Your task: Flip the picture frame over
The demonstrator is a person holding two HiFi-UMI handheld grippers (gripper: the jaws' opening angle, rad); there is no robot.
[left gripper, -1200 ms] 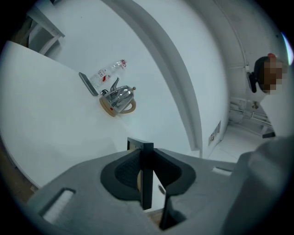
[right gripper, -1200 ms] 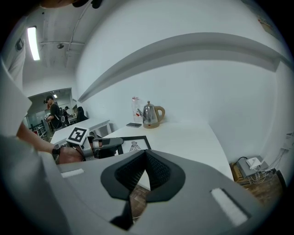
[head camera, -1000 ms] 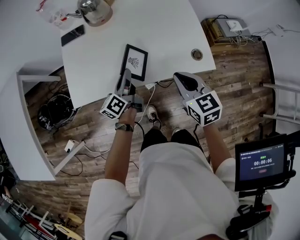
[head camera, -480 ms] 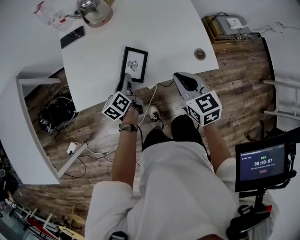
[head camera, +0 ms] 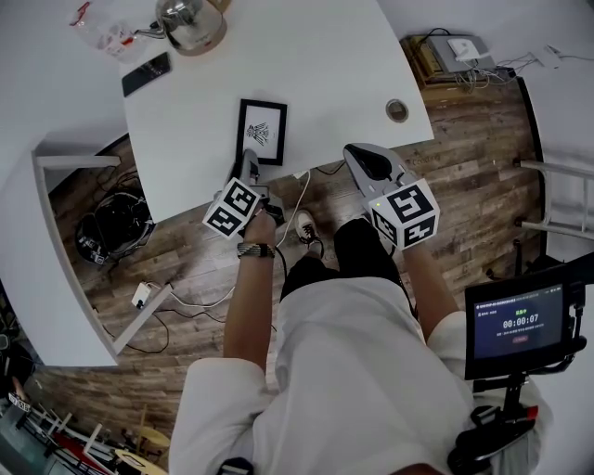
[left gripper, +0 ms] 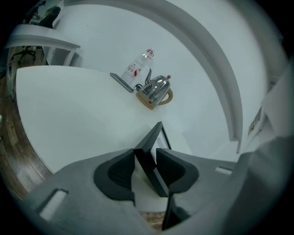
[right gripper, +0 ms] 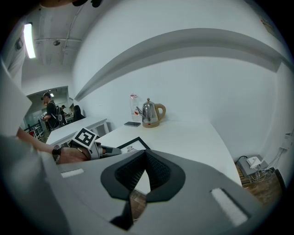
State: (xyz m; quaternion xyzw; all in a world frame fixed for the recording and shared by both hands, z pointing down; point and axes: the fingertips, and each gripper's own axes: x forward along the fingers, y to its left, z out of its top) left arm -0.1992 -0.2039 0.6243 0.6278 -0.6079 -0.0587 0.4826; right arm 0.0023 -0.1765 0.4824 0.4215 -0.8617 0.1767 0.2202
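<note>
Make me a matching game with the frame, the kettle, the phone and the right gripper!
Things:
1. frame
2. kettle
3. phone
4. right gripper

Matches:
A. shiny silver
B. shut, holding nothing
C. dark, lying near the kettle
D. picture side up, by the near edge of the table

Pairs: 1-D, 2-A, 3-C, 4-B
</note>
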